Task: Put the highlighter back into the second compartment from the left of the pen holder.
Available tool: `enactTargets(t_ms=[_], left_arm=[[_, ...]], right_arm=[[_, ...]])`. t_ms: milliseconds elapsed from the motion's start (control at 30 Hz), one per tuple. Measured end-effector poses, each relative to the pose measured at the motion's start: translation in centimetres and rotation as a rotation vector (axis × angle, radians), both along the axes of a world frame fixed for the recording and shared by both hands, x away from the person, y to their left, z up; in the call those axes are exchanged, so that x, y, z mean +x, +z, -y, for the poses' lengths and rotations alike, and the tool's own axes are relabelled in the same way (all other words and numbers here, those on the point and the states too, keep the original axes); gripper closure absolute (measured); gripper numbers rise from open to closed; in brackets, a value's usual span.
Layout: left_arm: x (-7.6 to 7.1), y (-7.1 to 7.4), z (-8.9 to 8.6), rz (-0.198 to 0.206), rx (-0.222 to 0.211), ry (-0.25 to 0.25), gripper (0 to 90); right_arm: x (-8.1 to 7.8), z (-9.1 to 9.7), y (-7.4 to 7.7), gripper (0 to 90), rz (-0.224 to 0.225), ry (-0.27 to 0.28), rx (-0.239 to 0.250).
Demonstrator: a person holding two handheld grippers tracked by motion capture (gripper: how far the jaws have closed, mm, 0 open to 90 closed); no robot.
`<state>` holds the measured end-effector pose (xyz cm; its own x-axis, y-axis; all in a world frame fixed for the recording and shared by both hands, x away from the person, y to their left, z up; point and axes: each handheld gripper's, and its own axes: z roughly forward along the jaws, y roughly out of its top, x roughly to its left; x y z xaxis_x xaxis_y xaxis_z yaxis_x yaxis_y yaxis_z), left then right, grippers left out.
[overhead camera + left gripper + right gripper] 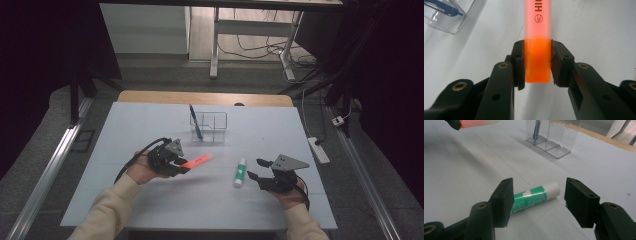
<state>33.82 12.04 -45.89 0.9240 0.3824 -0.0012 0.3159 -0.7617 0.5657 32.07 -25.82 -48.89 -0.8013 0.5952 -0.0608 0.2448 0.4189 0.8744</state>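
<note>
My left gripper is shut on an orange highlighter, its pads clamped on the darker orange end; the pale cap end points toward the clear organizer. A blue pen stands in the organizer's left compartment. A green and white glue stick lies flat on the white table. My right gripper is open just right of the glue stick, with nothing between its jaws. In the right gripper view the glue stick lies beyond the fingertips.
The clear organizer has several compartments, and those to the right of the pen hold nothing. A wooden table edge runs behind the white surface. Cables and a power strip lie on the floor at the right.
</note>
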Motion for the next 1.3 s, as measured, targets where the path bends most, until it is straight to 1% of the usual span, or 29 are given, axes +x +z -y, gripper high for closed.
enactTargets(t_ms=[67,133,200,267,367,500,567,700,1000,1133,1200,1300], left_arm=[[0.1,0.0,0.2,-0.001,0.005,-0.005,66.7],[0.1,-0.1,0.4,-0.001,0.006,-0.009,66.7],[0.2,-0.2,0.6,-0.005,0.005,-0.013,66.6],[0.3,-0.3,0.8,-0.008,0.012,-0.022,66.6],[0.3,-0.3,1.2,-0.010,0.019,-0.030,66.6],[0.4,-0.4,1.6,-0.009,0.016,-0.037,66.7],[0.4,-0.4,1.7,-0.010,0.017,-0.040,66.7],[0.5,-0.4,2.0,-0.013,0.018,-0.047,66.7],[0.6,-0.8,3.0,-0.018,0.029,-0.075,66.6],[0.4,-1.0,3.7,-0.022,0.038,-0.101,66.6],[0.4,-1.1,4.1,-0.022,0.050,-0.122,66.6],[0.4,-1.4,4.7,-0.028,0.056,-0.136,66.6]], right_arm=[[0.0,-0.1,0.1,39.9,-0.001,0.003,-0.007],[0.0,-0.3,0.3,39.4,-0.002,0.009,-0.004],[0.0,-0.6,0.5,38.4,-0.007,0.027,0.009],[-0.1,-0.9,0.8,38.1,-0.005,0.039,-0.004],[-0.2,-1.5,1.1,37.9,-0.002,0.059,0.001],[-0.2,-2.3,1.5,37.9,0.002,0.081,-0.010],[-0.1,-2.7,1.6,37.9,-0.001,0.094,-0.004],[-0.1,-3.3,1.8,37.9,-0.003,0.110,-0.014],[0.0,-5.0,1.9,37.7,-0.008,0.152,-0.060],[0.0,-5.8,2.0,37.7,-0.005,0.174,-0.073],[0.0,-6.2,2.1,37.6,-0.006,0.184,-0.083],[0.1,-6.6,2.0,37.6,-0.007,0.202,-0.097]])
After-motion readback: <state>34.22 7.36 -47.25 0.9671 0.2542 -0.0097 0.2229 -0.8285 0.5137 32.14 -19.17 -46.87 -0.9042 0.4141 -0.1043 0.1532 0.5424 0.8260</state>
